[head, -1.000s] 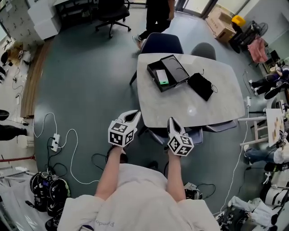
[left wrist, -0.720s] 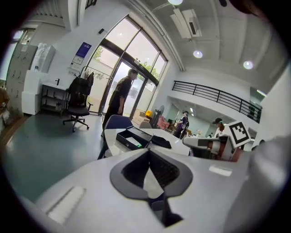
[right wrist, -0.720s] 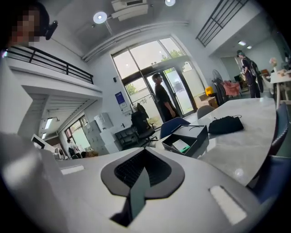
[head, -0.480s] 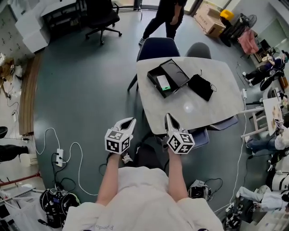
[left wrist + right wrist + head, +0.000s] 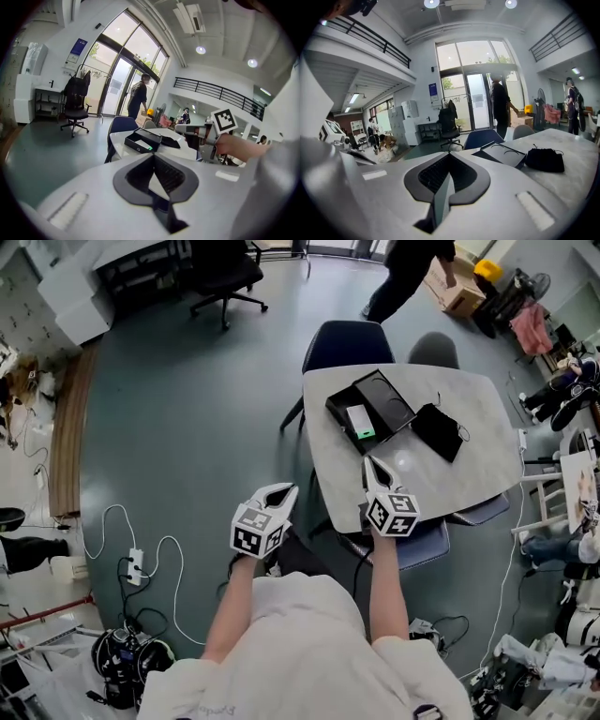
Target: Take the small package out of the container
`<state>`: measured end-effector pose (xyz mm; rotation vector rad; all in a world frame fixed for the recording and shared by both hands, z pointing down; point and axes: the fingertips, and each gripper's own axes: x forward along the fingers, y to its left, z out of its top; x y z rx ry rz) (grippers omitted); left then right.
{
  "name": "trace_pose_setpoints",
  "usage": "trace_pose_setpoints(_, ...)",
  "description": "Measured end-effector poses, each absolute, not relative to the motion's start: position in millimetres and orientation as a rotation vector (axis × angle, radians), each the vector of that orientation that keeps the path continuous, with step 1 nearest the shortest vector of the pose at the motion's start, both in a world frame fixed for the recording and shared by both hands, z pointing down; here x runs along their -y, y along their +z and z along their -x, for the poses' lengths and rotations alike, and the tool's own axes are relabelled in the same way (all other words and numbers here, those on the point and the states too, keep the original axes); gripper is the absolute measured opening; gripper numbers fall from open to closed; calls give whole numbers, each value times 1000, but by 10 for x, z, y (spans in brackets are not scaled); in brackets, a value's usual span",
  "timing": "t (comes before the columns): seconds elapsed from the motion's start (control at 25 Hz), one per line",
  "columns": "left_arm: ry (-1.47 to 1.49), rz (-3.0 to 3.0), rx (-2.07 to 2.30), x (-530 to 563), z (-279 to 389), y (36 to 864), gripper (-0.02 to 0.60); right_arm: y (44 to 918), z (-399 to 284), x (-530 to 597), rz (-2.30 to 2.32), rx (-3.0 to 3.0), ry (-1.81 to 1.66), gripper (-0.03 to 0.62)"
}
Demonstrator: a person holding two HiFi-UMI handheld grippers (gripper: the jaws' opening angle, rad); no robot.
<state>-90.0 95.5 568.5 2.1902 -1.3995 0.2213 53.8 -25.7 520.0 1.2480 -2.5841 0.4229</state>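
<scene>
In the head view a black open container (image 5: 384,399) lies on the pale table (image 5: 469,484), and a small white package with a green edge (image 5: 359,420) rests in its left half. My right gripper (image 5: 368,463) is shut and empty, its tips over the table's near part just short of the container. My left gripper (image 5: 284,493) is shut and empty, off the table's left edge above the floor. The left gripper view shows the container (image 5: 140,139) ahead and the right gripper (image 5: 178,126) beside it. In the right gripper view the container (image 5: 501,153) lies ahead on the right.
A black pouch (image 5: 448,432) lies right of the container, also seen as the pouch (image 5: 543,160). A blue chair (image 5: 347,338) and a grey chair (image 5: 436,348) stand at the table's far side. Cables and a power strip (image 5: 136,563) lie on the floor. A person (image 5: 408,268) walks beyond.
My right gripper has moved forward from the table's near edge to over the tabletop, close to the container. The left gripper has kept its place. The person at the back has walked right.
</scene>
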Motion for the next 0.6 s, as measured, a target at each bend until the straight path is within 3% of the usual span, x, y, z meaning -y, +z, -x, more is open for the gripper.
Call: trace_pose_setpoints(0.6,345,-2268,1256,801,1166,5726,52,6283,-383,1748,-917,2185,253,-2)
